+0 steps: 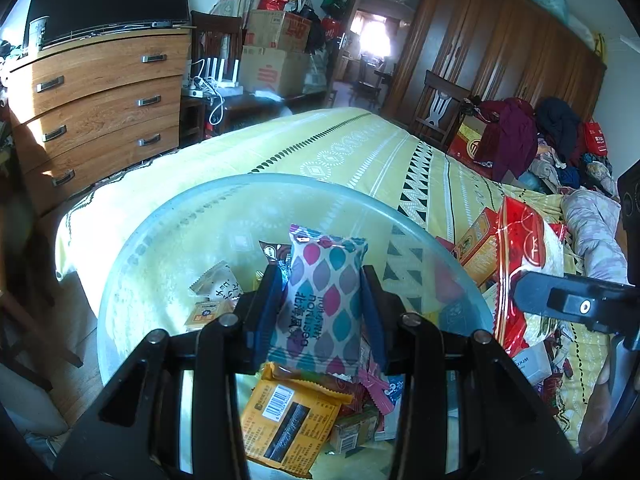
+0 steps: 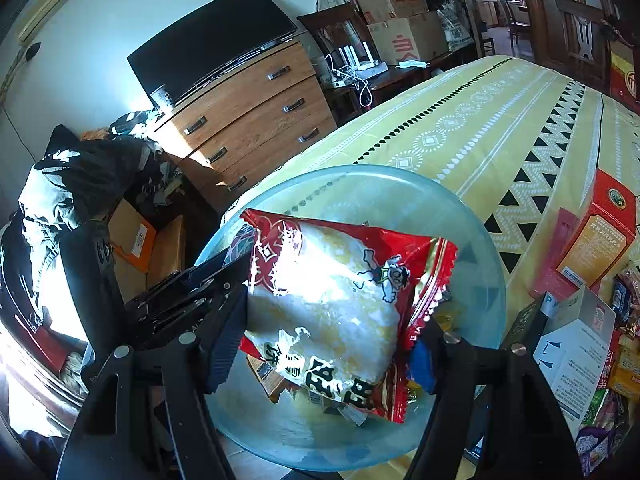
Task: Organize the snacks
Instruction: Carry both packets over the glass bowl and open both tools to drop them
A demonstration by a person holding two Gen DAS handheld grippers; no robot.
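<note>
A clear glass bowl sits on the yellow bedspread and holds several snack packs, among them an orange pack. My left gripper is shut on a snack packet with a coloured leaf pattern, held over the bowl. My right gripper is shut on a red and white rice-cracker bag, held over the same bowl. The bag also shows in the left wrist view, with the right gripper's black body beside it. The left gripper's body shows in the right wrist view.
More snacks and an orange box lie on the bed to the right of the bowl. A wooden dresser with a TV stands left. Cardboard boxes, a chair and a wardrobe stand behind. Clothes are piled at the right.
</note>
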